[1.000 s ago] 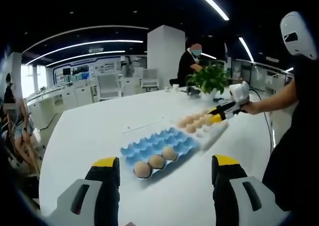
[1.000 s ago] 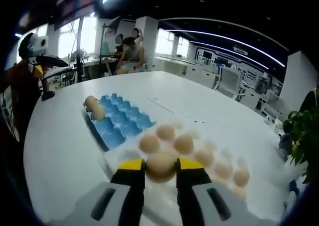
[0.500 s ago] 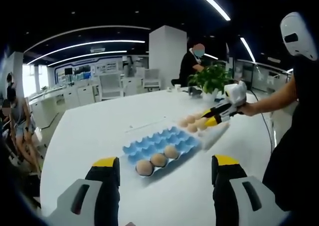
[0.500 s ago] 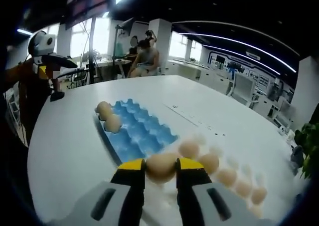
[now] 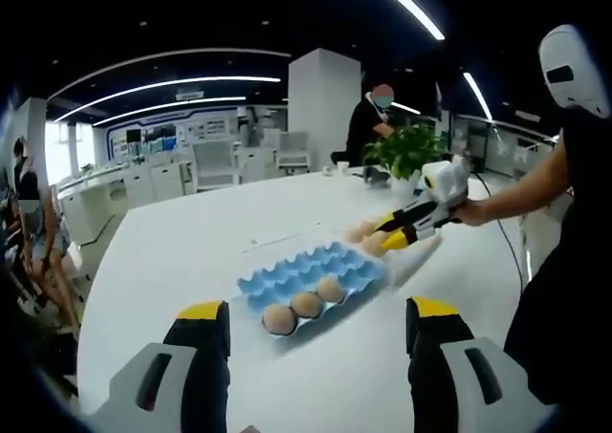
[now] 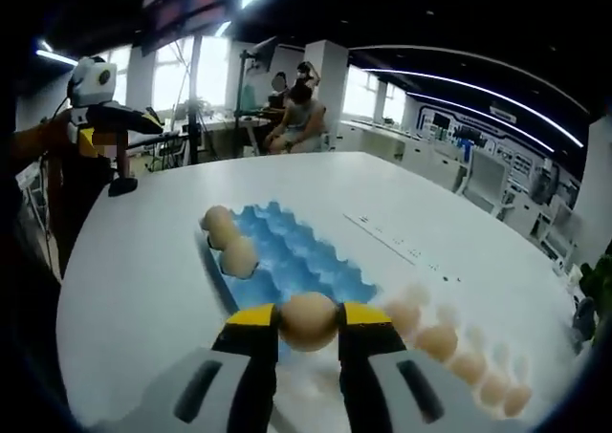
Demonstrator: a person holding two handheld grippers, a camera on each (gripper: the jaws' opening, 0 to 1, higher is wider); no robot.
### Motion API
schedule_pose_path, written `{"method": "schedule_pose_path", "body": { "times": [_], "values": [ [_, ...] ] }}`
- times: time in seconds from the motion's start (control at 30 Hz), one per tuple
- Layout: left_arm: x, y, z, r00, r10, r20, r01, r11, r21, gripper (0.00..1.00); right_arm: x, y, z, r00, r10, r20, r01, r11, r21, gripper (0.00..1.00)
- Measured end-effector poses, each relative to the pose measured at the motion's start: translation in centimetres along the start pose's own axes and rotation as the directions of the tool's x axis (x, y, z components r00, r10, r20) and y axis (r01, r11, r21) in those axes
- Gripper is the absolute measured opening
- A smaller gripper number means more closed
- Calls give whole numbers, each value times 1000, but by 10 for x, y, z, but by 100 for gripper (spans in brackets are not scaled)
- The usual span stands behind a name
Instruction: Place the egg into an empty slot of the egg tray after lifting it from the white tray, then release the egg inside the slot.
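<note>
On the white table, the right gripper pinches an egg above the blue egg tray (three eggs inside); the left gripper stands spread.

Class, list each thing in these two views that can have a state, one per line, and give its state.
Right gripper: shut on the egg, held above the table.
Egg: clamped between the jaws, off both trays.
Left gripper: open, holding nothing.
Blue egg tray: three eggs in one end row, other slots empty.
White tray: several eggs in it.
</note>
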State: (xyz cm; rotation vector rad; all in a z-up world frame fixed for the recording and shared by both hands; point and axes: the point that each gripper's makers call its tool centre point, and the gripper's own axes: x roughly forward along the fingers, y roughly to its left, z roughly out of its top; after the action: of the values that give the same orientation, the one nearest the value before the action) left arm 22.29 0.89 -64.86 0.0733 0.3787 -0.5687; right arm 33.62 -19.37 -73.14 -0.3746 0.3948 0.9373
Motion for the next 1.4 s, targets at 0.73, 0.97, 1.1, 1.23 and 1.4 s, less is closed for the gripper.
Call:
{"method": "schedule_pose_path", "body": {
  "times": [0.73,0.97,1.1,1.23,1.4],
  "values": [
    [-7,6,-4,1000,19,-4,-19,1000,-7,76,38,31,9,997,80,-1,-80,996,-34,24],
    [-9,7,-4,1000,22,-2,-22,1000,-7,76,49,37,4,995,98,-20,-99,994,-40,24],
    [-10,8,-5,1000,24,-3,-24,1000,-9,76,51,38,3,995,101,-24,-102,994,-37,24],
    [-10,9,-5,1000,26,-4,-26,1000,-11,76,54,40,0,994,108,-34,-110,993,-43,24],
    [-10,9,-5,1000,26,-3,-26,1000,-10,76,57,45,-3,992,116,-44,-117,992,-41,24]
  ]
}}
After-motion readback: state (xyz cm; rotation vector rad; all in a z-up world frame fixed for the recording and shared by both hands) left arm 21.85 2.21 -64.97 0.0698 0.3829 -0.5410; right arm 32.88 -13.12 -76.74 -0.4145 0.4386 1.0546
